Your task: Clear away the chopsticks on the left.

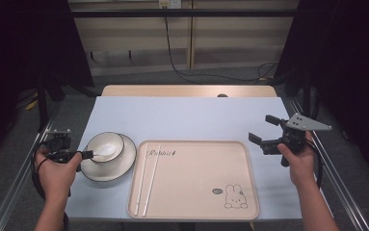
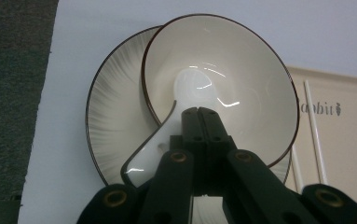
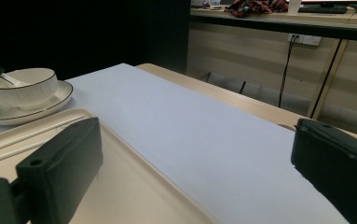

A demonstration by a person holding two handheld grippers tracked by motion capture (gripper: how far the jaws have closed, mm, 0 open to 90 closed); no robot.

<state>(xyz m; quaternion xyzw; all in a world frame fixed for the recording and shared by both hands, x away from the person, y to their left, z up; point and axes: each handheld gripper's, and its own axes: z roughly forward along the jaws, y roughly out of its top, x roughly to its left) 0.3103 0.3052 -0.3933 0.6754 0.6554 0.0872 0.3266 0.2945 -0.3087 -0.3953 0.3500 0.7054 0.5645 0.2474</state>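
- Near the tabletop's left edge, the left tool (image 2: 198, 112) is clamped together on a white spoon (image 2: 167, 135) lying in a bowl (image 2: 260, 93) on a plate (image 2: 113, 116).
- A hasty lift could tip the bowl or drop the spoon.
- The right tool (image 1: 264, 131), jaws apart, hovers empty.

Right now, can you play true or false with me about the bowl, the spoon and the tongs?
1. The bowl sits on the plate. True.
2. The left tongs are shut on the spoon handle, with the spoon's scoop in the bowl. True.
3. The right tongs hold a chopstick. False: their jaws stand wide open with nothing between them, above the table's right side.
4. The chopsticks lie in the bowl. False: they lie on the left side of the tray.
5. The tray has a rabbit drawing in one corner. True.
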